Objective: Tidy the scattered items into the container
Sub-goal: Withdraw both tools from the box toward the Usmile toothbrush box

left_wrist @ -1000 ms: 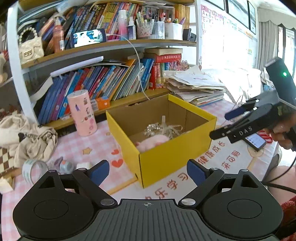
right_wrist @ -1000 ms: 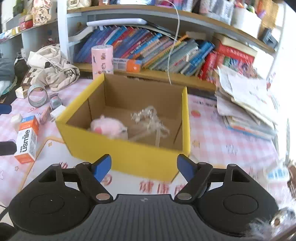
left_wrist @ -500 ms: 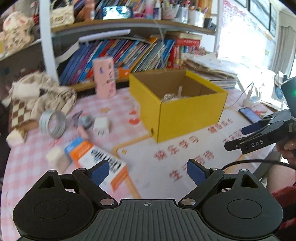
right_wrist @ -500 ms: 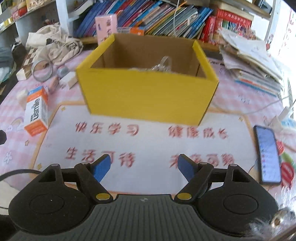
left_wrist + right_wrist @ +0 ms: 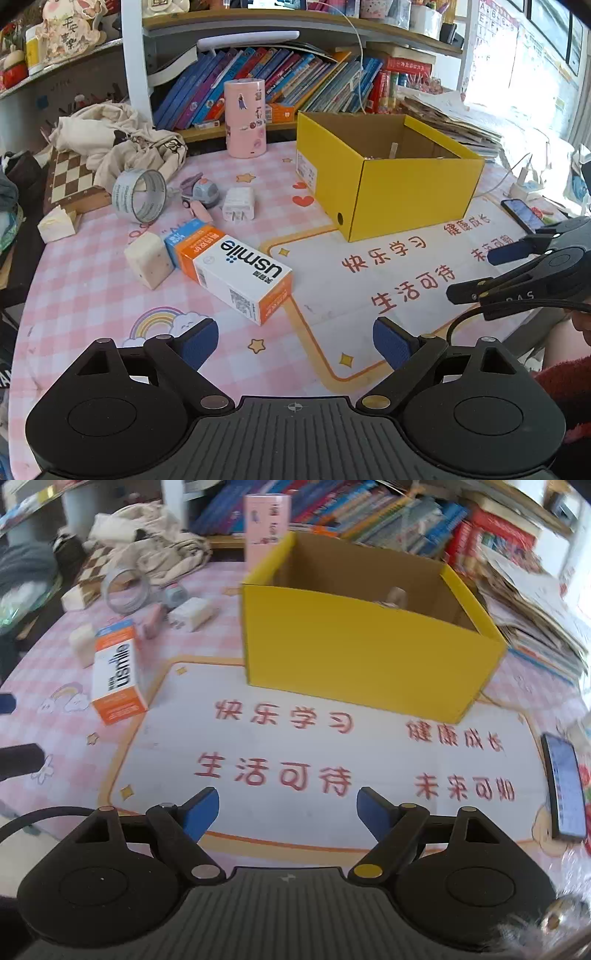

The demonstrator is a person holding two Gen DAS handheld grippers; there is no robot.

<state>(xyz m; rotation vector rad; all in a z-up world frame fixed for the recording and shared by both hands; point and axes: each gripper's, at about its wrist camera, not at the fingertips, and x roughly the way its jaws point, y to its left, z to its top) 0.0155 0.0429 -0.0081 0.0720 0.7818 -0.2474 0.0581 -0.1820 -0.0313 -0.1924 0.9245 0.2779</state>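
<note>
I am holding my left gripper (image 5: 295, 343) low over the pink checked cloth (image 5: 85, 280), its 2 blue pads spread wide with nothing between them. My right gripper (image 5: 288, 812) is hovering over the white mat (image 5: 332, 753) with red characters, its pads also spread wide and gripping nothing.

The left view is showing my right gripper (image 5: 476, 273) from the side, over the mat's right part; the right view is catching only 2 dark tips of the left one at its left edge. The left view is also giving me the clutter in sharp detail: the usmile carton (image 5: 232, 269) lying flat just ahead of my left pads, a pale block (image 5: 147, 260) touching its far end, a white plug (image 5: 239, 203), a small toy (image 5: 201, 192), a tape roll (image 5: 139, 195) standing on edge, and a pink tin (image 5: 245, 118) upright by the books (image 5: 280, 85). The right view is blurring these, but it is showing the phone (image 5: 565, 786) fully, lying on the mat's right edge.

The yellow box (image 5: 402, 195) is standing open on the far side of the mat, well apart from the carton. Both views are looking at it too low to show the floor; only a pale strip and something glittery are poking above the near wall (image 5: 393, 598). I cannot tell what else is lying inside.
</note>
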